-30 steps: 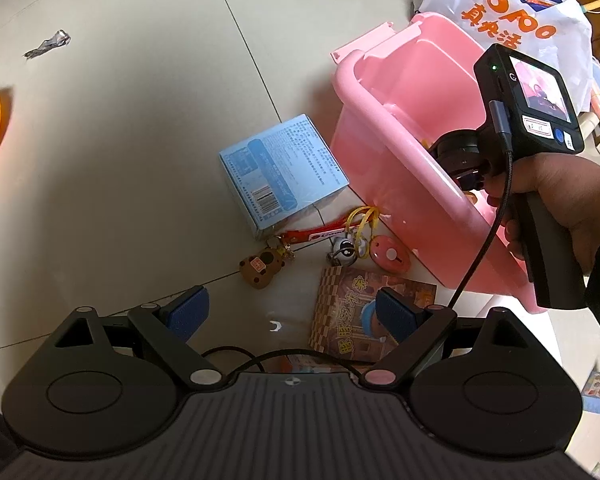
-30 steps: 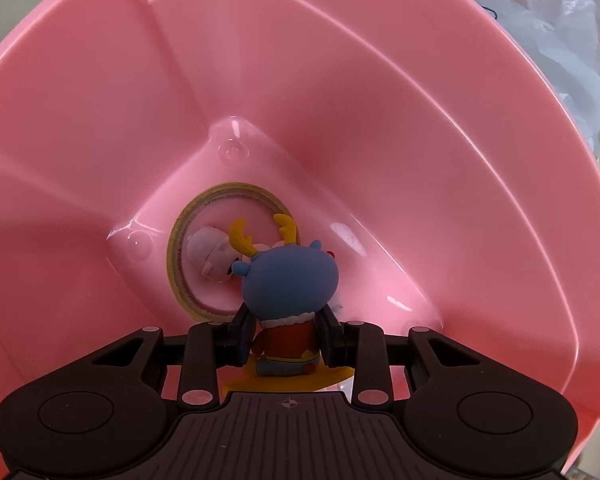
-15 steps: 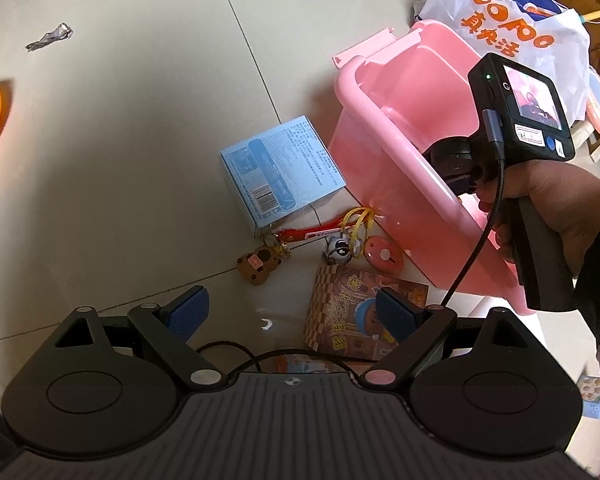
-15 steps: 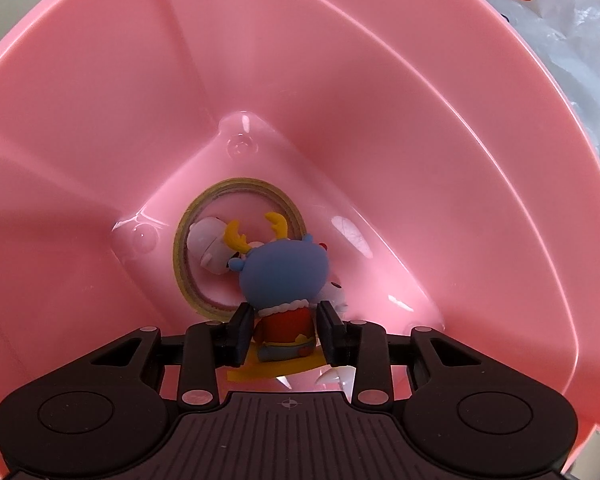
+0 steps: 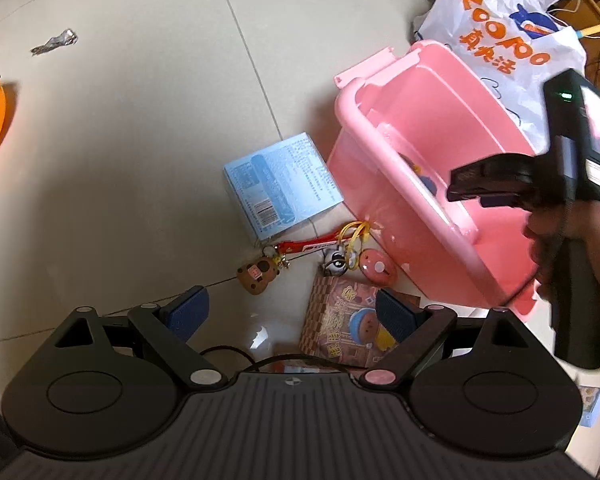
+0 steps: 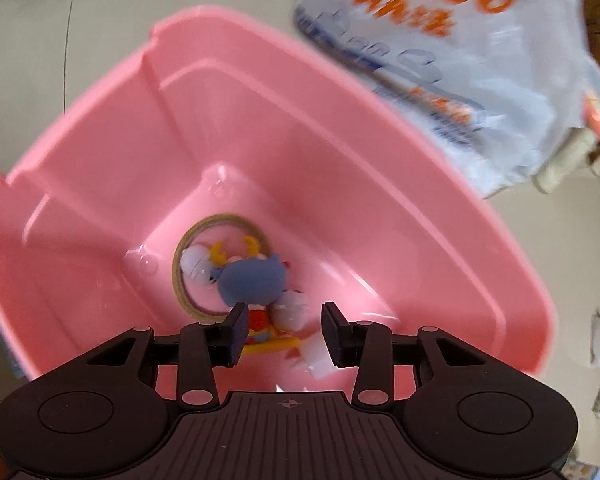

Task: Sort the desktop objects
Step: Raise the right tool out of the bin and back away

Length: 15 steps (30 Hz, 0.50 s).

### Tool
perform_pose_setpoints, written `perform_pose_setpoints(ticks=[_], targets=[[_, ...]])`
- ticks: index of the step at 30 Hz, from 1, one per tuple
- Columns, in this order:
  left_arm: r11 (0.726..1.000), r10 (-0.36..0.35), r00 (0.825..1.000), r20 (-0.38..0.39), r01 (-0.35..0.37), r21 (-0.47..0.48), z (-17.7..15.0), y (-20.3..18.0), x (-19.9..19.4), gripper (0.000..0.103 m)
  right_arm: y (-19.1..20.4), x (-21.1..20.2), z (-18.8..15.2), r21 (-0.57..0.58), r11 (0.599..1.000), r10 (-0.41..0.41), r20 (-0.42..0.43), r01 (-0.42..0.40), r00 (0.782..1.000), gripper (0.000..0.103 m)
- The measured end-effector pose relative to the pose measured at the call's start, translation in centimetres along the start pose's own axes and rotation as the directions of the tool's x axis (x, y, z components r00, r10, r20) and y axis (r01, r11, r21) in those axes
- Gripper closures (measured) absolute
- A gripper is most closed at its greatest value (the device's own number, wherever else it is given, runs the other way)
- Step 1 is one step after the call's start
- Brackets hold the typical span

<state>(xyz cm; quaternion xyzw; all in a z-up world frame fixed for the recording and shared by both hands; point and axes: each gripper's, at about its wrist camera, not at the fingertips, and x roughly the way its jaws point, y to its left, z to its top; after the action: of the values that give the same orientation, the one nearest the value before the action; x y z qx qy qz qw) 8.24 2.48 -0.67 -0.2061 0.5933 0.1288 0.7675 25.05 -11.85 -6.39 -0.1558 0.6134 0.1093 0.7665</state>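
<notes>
Right gripper has let go, jaws now spread; the blue reindeer toy lies mid-frame in the pink bin. Left gripper stays spread wide, empty.

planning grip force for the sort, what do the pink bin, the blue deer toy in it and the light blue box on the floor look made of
Pink bin: glossy moulded plastic, going by its sheen and highlights.
Blue deer toy: matte, looks like soft rubber or vinyl; blur leaves it open.
Light blue box: printed cardboard or a wrapped pack, with barcode and flat faces.
</notes>
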Motion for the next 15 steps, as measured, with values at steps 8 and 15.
perform_pose_setpoints(ticks=[8, 15], targets=[[0.999, 0.027, 0.999, 0.019, -0.028, 0.018, 0.0, 0.5, -0.4, 0.011, -0.2, -7.0, -4.6, 0.068, 0.994, -0.095, 0.101, 0.089, 0.99, 0.06], [0.998, 0.04, 0.998, 0.051, -0.043, 0.046, -0.7, 0.8, -1.9, 0.011, 0.3, -11.6, -10.0, 0.115, 0.987, -0.128, 0.138, 0.113, 0.982, 0.059]])
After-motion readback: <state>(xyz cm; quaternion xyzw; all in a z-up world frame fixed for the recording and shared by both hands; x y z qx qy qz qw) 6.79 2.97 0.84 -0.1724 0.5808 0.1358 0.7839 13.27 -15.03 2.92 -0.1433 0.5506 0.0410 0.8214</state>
